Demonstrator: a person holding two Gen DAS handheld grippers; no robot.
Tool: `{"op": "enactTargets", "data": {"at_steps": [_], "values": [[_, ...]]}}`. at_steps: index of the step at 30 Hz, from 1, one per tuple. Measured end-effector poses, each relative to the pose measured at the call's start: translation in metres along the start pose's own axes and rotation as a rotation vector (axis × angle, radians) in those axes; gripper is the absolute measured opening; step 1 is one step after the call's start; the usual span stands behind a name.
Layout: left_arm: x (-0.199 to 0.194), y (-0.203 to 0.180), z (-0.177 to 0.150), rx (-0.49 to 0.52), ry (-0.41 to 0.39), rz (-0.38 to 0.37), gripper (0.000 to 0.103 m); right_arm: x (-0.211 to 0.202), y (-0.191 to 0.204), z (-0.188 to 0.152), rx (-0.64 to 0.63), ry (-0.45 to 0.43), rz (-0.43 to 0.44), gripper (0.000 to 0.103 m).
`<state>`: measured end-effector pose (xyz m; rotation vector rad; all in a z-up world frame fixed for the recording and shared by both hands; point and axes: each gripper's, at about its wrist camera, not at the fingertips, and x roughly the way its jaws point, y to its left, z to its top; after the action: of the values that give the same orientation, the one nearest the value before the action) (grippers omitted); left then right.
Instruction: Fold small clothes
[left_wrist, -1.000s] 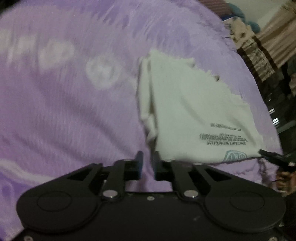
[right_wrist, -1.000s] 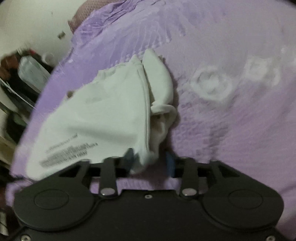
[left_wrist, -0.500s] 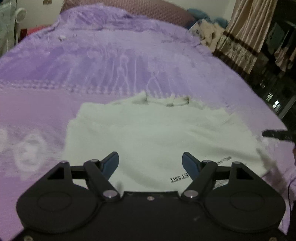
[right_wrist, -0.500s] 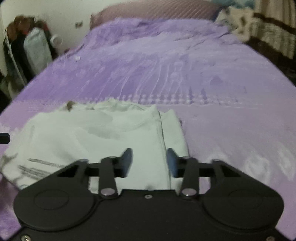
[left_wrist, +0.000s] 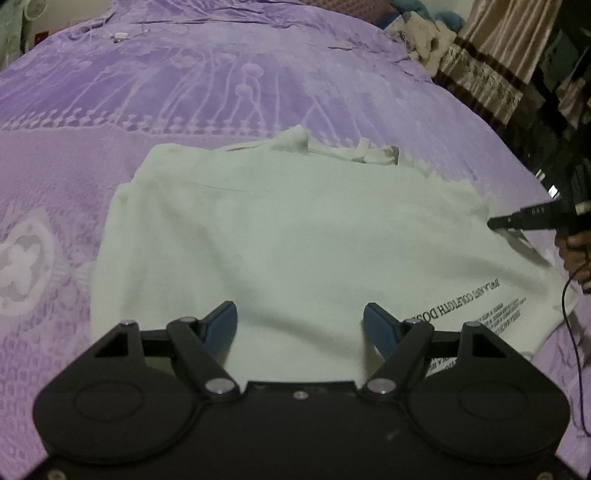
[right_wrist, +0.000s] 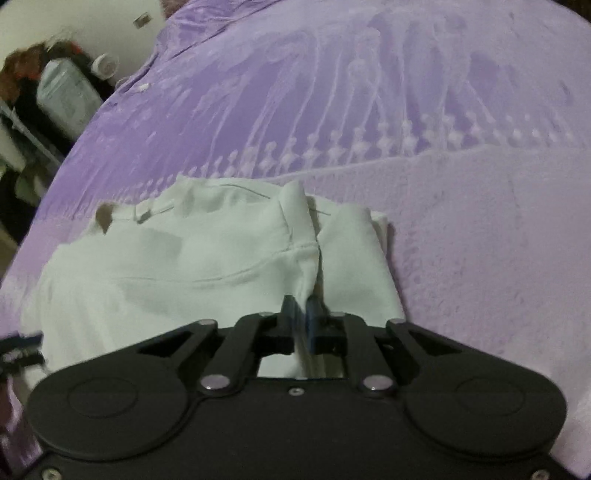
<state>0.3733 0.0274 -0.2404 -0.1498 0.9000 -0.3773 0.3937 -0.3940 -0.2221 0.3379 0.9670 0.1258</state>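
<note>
A small white shirt (left_wrist: 295, 236) with black printed text lies partly folded on the purple bedspread (left_wrist: 184, 85). My left gripper (left_wrist: 300, 325) is open and empty, its blue pads just above the shirt's near edge. In the right wrist view the shirt (right_wrist: 166, 266) shows its collar and a folded sleeve (right_wrist: 354, 254). My right gripper (right_wrist: 301, 314) is shut, its fingers pressed together at a raised fold of the shirt near the sleeve seam. The right gripper also shows at the right edge of the left wrist view (left_wrist: 532, 218).
The purple bedspread (right_wrist: 443, 110) stretches far beyond the shirt. Brown striped curtains (left_wrist: 491, 74) and cushions stand at the far right. Bottles and clutter (right_wrist: 62, 92) sit on a shelf beside the bed's left edge. A thin black cable (left_wrist: 576, 350) hangs at the right.
My left gripper opened wide and swung round to face the shirt's near edge. My right gripper closed on a fold by the sleeve seam and moved nearer the shirt.
</note>
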Motion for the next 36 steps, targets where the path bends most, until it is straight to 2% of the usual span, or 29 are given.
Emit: {"op": "enactTargets", "data": {"at_steps": [4, 9, 12, 14, 18, 21, 23, 29, 32, 36], "values": [[-0.004, -0.001, -0.004, 0.014, 0.0, 0.007, 0.076, -0.006, -0.002, -0.003, -0.003, -0.031, 0.001, 0.004], [-0.006, -0.001, -0.002, 0.0, 0.007, 0.003, 0.076, -0.033, -0.008, 0.003, 0.016, -0.108, 0.006, 0.003], [-0.006, -0.001, -0.001, -0.005, 0.007, 0.006, 0.076, -0.038, -0.007, 0.003, -0.013, -0.132, -0.057, 0.0], [-0.006, -0.002, 0.0, 0.001, 0.009, 0.009, 0.076, -0.046, -0.014, 0.003, -0.008, -0.175, -0.154, 0.0], [0.0, -0.001, -0.001, 0.005, 0.007, 0.01, 0.076, -0.052, -0.038, 0.006, 0.096, -0.156, -0.012, 0.0], [0.005, -0.003, -0.002, 0.01, 0.008, 0.028, 0.077, -0.049, -0.015, 0.004, -0.006, -0.128, -0.007, 0.0], [0.006, -0.007, -0.003, 0.024, 0.005, 0.047, 0.078, -0.046, 0.002, -0.002, -0.02, -0.097, -0.012, 0.0], [0.015, -0.021, -0.004, 0.011, 0.007, 0.14, 0.082, -0.046, 0.084, -0.036, -0.154, -0.071, 0.037, 0.0], [0.018, -0.024, -0.003, -0.018, 0.0, 0.176, 0.084, -0.029, 0.119, -0.05, -0.185, -0.038, 0.094, 0.0], [0.021, -0.025, -0.003, -0.04, -0.008, 0.193, 0.084, -0.006, 0.176, -0.076, -0.252, -0.038, 0.177, 0.0]]}}
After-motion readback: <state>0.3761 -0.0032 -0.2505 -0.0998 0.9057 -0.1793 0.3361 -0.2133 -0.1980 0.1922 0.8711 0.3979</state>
